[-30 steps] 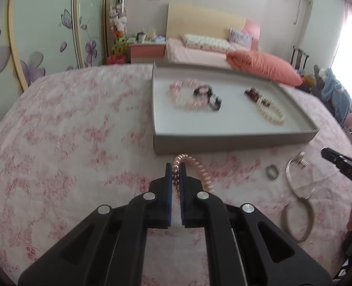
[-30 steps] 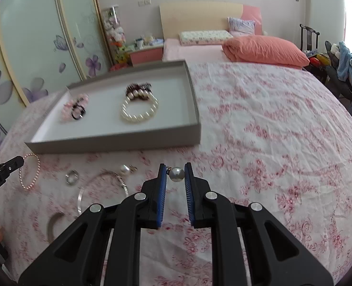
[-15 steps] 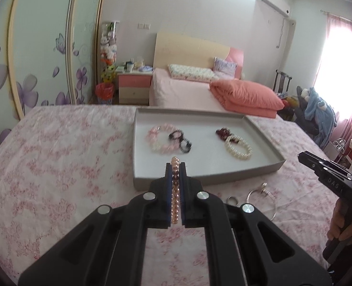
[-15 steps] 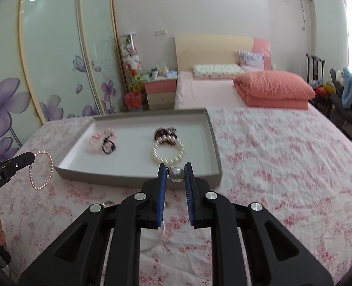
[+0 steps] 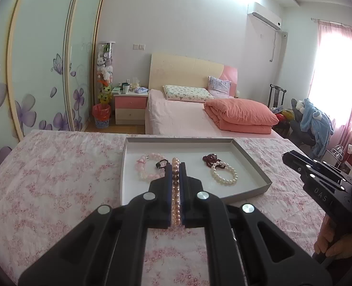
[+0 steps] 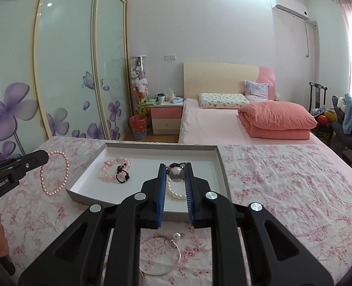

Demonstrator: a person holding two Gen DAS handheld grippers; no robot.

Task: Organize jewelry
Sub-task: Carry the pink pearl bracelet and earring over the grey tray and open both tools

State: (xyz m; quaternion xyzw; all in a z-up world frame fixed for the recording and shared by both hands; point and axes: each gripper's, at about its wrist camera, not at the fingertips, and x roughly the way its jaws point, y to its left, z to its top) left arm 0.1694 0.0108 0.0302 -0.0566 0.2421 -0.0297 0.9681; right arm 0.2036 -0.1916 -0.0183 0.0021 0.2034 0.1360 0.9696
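My left gripper (image 5: 175, 166) is shut on a pink pearl bracelet (image 5: 175, 190), held in the air in front of the grey tray (image 5: 252, 159); from the right wrist view the bracelet (image 6: 56, 174) hangs from the left gripper's tip, left of the tray (image 6: 221, 166). My right gripper (image 6: 175, 175) is shut on a large pearl earring (image 6: 176, 174), held above the tray's near side. In the tray lie a pale pink bead bracelet (image 5: 143, 169), a black bracelet (image 6: 123, 175), a dark red bracelet (image 5: 211, 160) and a white pearl bracelet (image 5: 223, 175).
A silver bangle (image 6: 160, 255) with a pearl earring (image 6: 177, 236) beside it lies on the pink floral cloth (image 6: 283, 190) below my right gripper. A bed with an orange quilt (image 6: 276, 119) stands behind the table. My right gripper's body (image 5: 319, 181) shows at the right.
Both grippers have risen from the cloth and moved toward the tray, the left carrying the pink pearl bracelet, the right carrying the pearl earring.
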